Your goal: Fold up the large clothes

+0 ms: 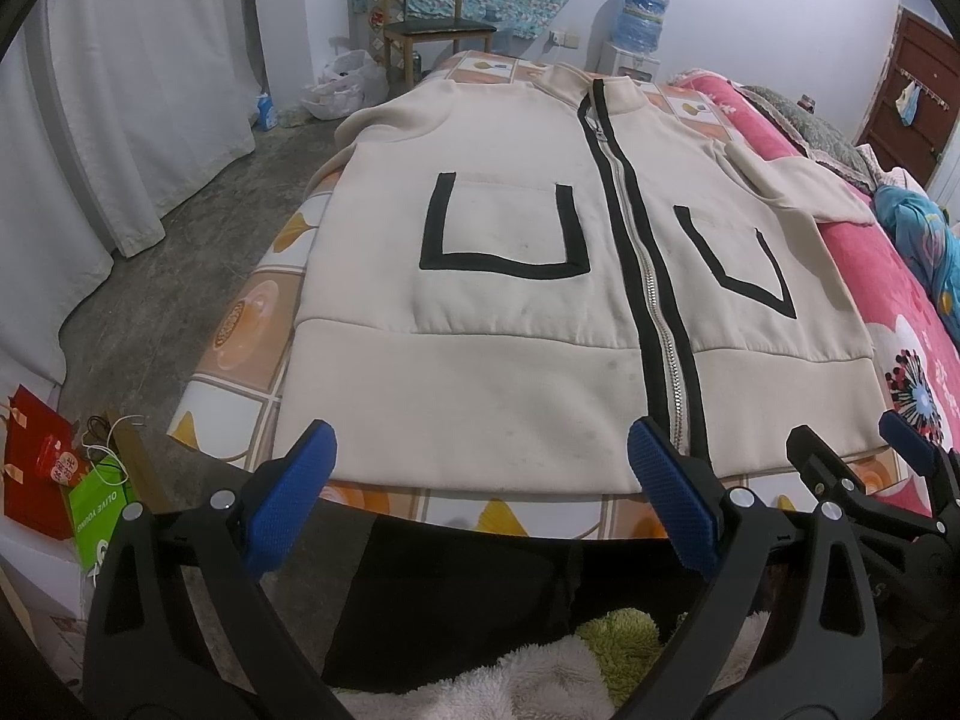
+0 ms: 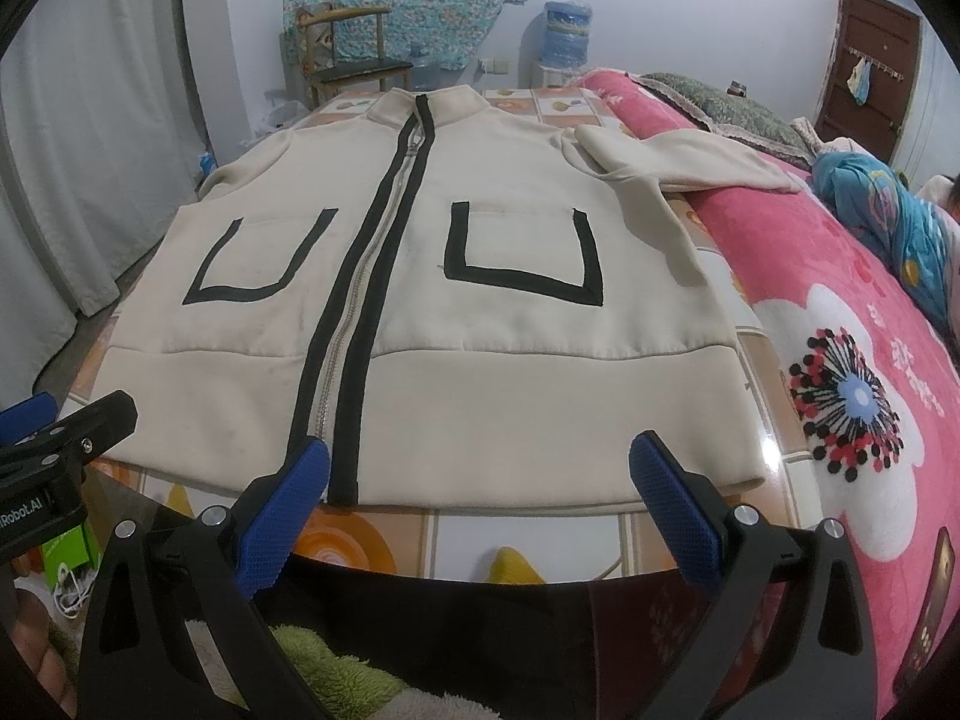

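Matt cloth jacket (image 1: 516, 300), metal zipper (image 1: 651, 300)

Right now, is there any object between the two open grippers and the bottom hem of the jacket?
Nothing visible does. The left gripper and the right gripper both hang open just before the hem of the jacket, which lies flat and zipped on the patterned table.
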`<action>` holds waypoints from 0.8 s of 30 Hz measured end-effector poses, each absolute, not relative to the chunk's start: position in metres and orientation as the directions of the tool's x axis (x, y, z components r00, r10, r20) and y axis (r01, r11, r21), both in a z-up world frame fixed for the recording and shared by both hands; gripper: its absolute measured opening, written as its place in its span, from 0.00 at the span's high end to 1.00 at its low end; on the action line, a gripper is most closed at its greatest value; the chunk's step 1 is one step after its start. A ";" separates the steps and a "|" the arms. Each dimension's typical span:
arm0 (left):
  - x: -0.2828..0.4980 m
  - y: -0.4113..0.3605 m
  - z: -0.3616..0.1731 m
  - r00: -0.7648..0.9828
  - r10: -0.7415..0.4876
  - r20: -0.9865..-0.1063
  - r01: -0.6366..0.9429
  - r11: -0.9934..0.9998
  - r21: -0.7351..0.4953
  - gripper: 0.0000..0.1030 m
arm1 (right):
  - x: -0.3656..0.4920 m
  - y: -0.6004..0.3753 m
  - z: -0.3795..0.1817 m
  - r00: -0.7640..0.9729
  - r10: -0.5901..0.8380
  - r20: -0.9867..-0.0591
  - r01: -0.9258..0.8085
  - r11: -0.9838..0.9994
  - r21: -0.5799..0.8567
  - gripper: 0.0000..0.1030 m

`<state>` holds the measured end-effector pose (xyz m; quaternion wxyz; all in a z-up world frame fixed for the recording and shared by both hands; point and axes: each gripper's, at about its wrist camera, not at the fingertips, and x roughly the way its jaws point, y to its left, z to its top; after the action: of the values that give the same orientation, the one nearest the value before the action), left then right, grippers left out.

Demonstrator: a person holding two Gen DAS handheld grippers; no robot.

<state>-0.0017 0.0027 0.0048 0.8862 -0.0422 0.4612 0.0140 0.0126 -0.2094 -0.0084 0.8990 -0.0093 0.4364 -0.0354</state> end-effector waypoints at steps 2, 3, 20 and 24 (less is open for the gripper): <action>-0.002 0.003 0.005 0.575 -0.014 -0.818 -0.064 0.996 -0.061 0.09 | 0.012 -0.209 -0.009 0.617 -0.072 -0.784 0.055 0.997 -0.048 0.05; -0.002 0.003 0.005 0.575 -0.014 -0.818 -0.064 0.996 -0.061 0.08 | 0.013 -0.209 -0.008 0.618 -0.072 -0.783 0.055 0.997 -0.049 0.05; 0.000 0.004 0.005 0.574 -0.012 -0.819 -0.063 0.996 -0.058 0.08 | 0.017 -0.208 -0.004 0.619 -0.076 -0.782 0.057 0.997 -0.051 0.05; 0.007 0.006 0.005 0.566 -0.013 -0.824 -0.060 0.997 -0.058 0.08 | 0.025 -0.209 -0.001 0.620 -0.079 -0.781 0.064 0.997 -0.050 0.05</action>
<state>0.0067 0.0056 0.0045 0.8840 -0.0396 0.4656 0.0133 0.0246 -0.2088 -0.0010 0.8999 -0.0085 0.4342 -0.0395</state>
